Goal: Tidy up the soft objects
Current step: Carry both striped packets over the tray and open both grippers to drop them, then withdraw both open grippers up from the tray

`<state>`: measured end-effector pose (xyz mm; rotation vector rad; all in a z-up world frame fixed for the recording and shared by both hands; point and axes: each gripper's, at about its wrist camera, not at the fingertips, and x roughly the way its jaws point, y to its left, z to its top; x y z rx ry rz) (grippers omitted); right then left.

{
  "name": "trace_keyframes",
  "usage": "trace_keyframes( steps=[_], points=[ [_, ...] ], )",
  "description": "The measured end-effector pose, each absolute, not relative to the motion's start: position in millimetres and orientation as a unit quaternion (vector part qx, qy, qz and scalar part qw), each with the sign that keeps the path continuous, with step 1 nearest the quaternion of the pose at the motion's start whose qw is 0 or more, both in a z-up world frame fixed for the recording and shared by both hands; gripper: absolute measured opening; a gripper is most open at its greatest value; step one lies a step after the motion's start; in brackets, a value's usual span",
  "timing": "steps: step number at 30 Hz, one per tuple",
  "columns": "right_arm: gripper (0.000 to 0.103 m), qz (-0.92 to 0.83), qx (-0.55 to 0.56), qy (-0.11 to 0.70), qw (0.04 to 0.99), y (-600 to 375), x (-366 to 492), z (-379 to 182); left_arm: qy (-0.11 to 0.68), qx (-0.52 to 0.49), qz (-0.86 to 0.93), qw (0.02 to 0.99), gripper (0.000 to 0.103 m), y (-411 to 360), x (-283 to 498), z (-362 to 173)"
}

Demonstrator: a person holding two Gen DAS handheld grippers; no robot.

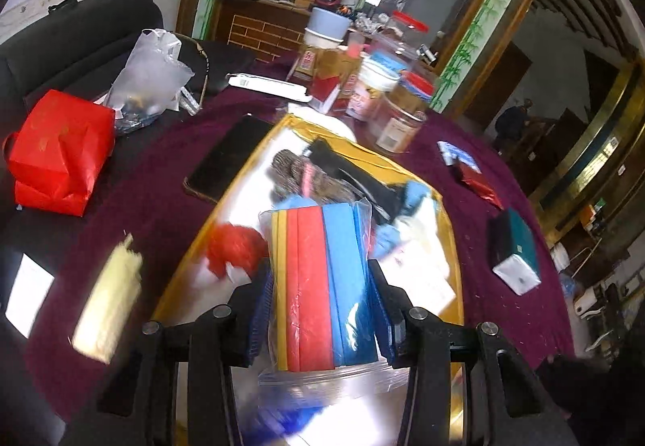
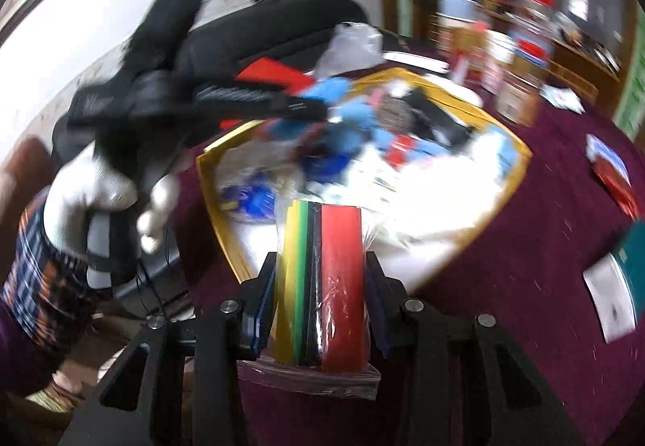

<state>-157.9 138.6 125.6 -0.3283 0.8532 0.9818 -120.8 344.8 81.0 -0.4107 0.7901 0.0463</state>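
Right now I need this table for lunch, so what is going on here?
A person holds a pair of tongs in each hand. The left tongs are shut on a clear bag of yellow, red and blue foam sheets; the right tongs on a bag of yellow, green, black and red sheets. Both hang over the gold-rimmed tray.

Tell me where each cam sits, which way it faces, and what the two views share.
Left wrist: on the left gripper, looking down along its fingers at a bagged foam stack over the yellow-rimmed tray; only gripper hardware shows.
Right wrist: on the right gripper, same downward tilt, holding a second foam bag; a white-gloved hand holding the other gripper shows at left.
Shared: tray, maroon tablecloth, red bag.
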Motion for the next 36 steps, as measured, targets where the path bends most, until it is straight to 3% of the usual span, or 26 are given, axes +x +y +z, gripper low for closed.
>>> trace_keyframes(
  steps=[11,17,25,29,31,36],
  points=[
    [0.039,0.47,-0.211,0.429,0.742,186,-144,80,0.432,-0.225,0.033,0.873,0.048,374,-60,54],
    [0.04,0.468,-0.208,0.433,0.742,185,-145,73,0.423,-0.247,0.02,0.871,0.07,374,-53,52],
    [0.058,0.459,-0.178,0.393,0.777,163,-159,89,0.375,-0.225,0.021,0.899,0.08,358,-79,88],
    [0.065,0.443,-0.162,0.351,0.809,134,-179,107,0.336,-0.151,0.072,0.927,0.086,330,-104,115],
    [0.07,0.431,-0.153,0.338,0.823,118,-186,113,0.311,-0.104,0.106,0.939,0.094,310,-118,127],
    [0.074,0.397,-0.115,0.328,0.849,83,-182,121,0.256,-0.048,0.155,0.953,0.098,270,-152,145]
  ],
)
